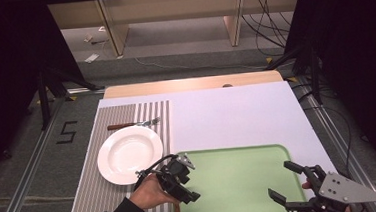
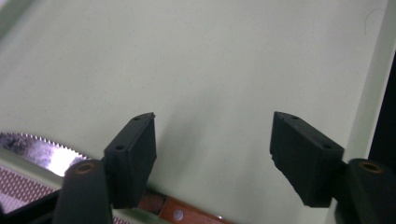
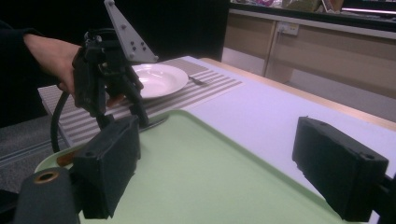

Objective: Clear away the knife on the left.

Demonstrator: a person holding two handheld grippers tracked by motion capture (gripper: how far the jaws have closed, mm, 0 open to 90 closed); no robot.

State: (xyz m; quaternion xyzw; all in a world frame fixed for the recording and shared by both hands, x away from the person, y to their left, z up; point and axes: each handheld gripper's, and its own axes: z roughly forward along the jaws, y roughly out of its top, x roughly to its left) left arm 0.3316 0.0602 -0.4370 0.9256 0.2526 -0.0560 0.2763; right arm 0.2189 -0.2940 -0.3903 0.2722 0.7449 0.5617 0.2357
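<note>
At the lower middle of the high view the left gripper (image 1: pixel 189 186) hangs wide open and empty over the green tray's (image 1: pixel 241 177) left edge, where a knife (image 2: pixel 51 156) lies at the lower left of its own view. A hasty close could nudge the knife aside. The right gripper (image 1: pixel 286 182), lower right, is open and empty too

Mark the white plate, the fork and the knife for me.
white plate (image 1: pixel 129 153), high view, centre of the bowl.
fork (image 1: pixel 133 124), high view, middle of the shaft beyond the plate.
knife (image 2: pixel 39 152), left gripper view, serrated blade by the tray edge.
</note>
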